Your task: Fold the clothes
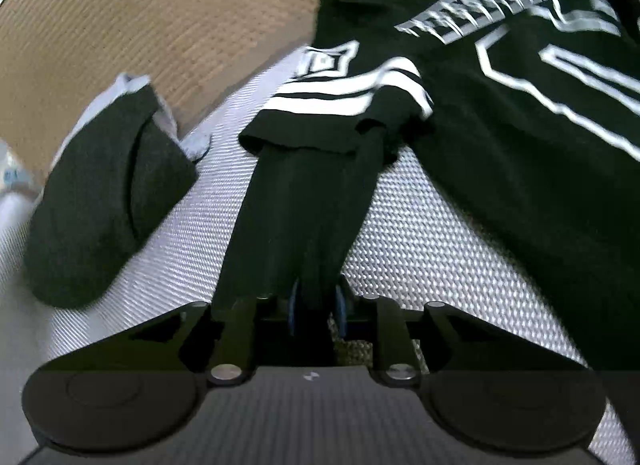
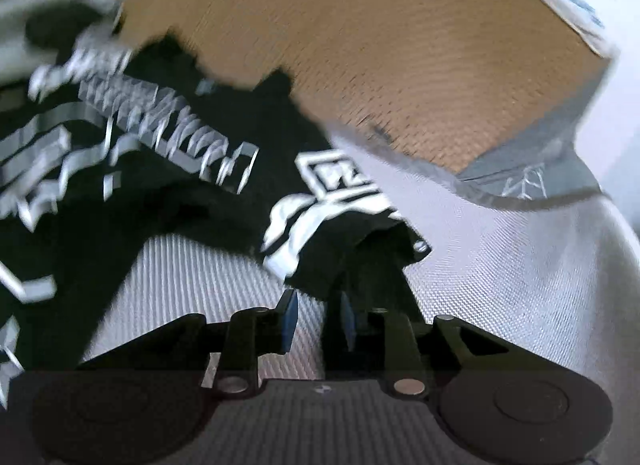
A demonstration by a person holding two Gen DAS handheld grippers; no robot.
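Observation:
A black shirt (image 1: 520, 153) with white stripes and a big white print lies spread on a white woven cover (image 1: 420, 233). Its striped sleeve (image 1: 344, 93) reaches toward me, and a taut strip of black cloth runs from it into my left gripper (image 1: 317, 305), which is shut on that sleeve cloth. In the right wrist view the same shirt (image 2: 168, 193) lies at the left, blurred. The other striped sleeve (image 2: 304, 225) ends at my right gripper (image 2: 318, 317). Black cloth drapes over the right finger (image 2: 346, 317). White cover shows through the gap between the pads, so the jaws stand open.
A dark grey folded garment (image 1: 108, 201) rests at the left on a pale cloth (image 1: 120, 85). A tan woven mat (image 1: 160, 17) lies beyond the white cover. At the right, a grey garment (image 2: 520, 181) with a web print lies by the tan mat (image 2: 400, 45).

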